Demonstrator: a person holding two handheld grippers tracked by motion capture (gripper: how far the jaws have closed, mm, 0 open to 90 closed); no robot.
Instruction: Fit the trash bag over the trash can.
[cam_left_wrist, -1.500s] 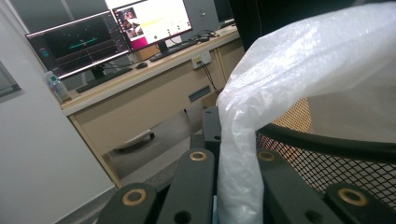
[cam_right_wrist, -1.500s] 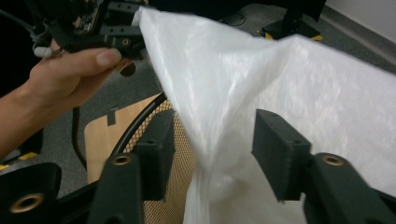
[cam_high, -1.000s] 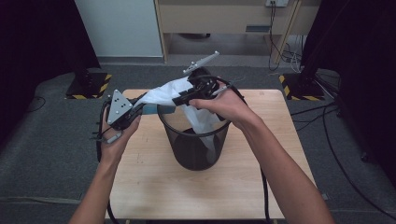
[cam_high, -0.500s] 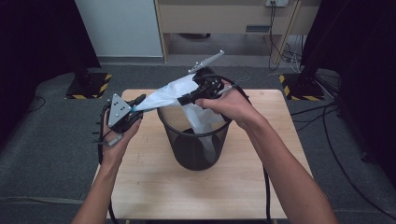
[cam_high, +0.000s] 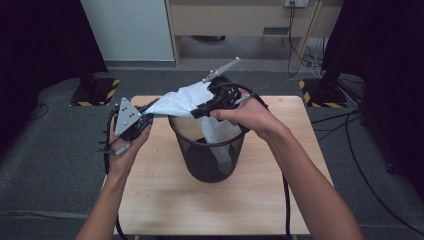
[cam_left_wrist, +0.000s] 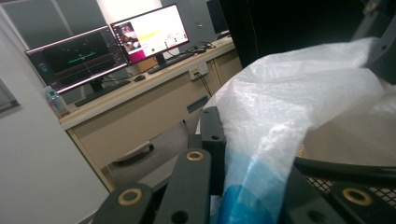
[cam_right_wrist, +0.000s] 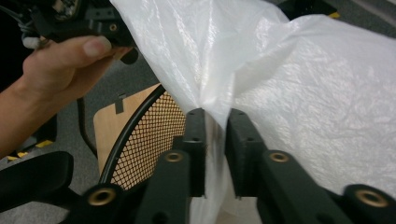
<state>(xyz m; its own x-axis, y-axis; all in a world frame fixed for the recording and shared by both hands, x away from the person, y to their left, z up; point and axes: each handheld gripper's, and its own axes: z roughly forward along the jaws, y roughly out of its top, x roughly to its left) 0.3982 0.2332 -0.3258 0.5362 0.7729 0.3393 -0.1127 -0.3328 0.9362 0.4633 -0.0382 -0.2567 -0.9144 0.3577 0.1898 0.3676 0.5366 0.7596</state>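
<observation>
Grey carpet and a light wooden table (cam_high: 165, 200) frame our work: we are fitting a white plastic liner bag (cam_high: 182, 102) into the black mesh bin (cam_high: 210, 160) at the table's centre. The bag is stretched above the bin's far-left rim, with one fold hanging inside. Our left gripper (cam_high: 146, 114) is clamped shut on the bag's blue-tinted edge, which the left gripper view shows pinched between its jaws (cam_left_wrist: 247, 186). Our right gripper (cam_high: 200, 111) has a gathered pleat of film between its jaws; they have just been opening, and its own view shows the film (cam_right_wrist: 212, 121) running through a narrow gap, so the hold looks loose.

Risks, as we judge them: the pleat may slip free on that side, the thin film may tear if pulled taut across the rim, and a sideways tug could tip the light bin.

Compared with a second ago, both hands sit in nearly the same place, and the bag remains spread between them.
</observation>
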